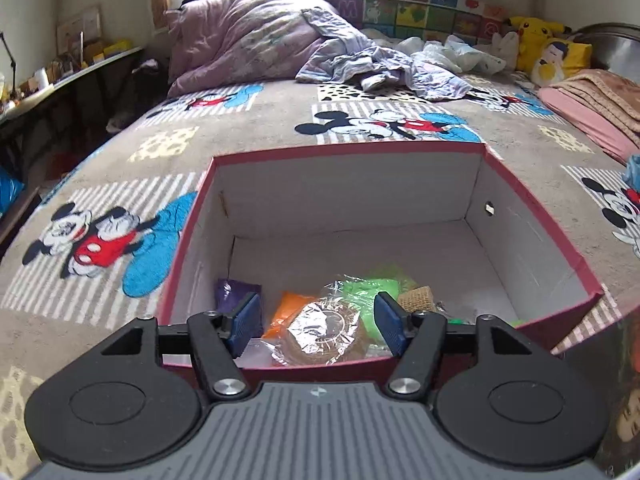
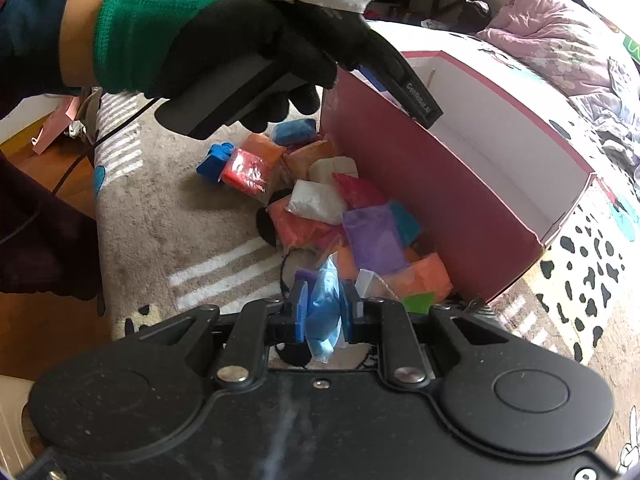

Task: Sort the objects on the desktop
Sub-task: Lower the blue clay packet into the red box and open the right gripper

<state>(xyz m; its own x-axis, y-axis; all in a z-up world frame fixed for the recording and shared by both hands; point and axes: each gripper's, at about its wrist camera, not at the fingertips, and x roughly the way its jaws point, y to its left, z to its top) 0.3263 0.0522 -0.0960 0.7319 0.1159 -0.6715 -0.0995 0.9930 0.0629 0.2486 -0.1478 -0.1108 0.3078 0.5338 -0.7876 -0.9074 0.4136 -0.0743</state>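
Packets beside box, perhaps clay

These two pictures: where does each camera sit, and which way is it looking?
Left wrist: on the left gripper, looking down into the red box on the bed; only its open jaws show.
Right wrist: on the right gripper, shut on a light blue packet, facing the packet pile; the gloved left hand shows.
Shared: the red box.

red box open on top, far half of its floor bare, packets crowding near wall, packet pile against outside wall
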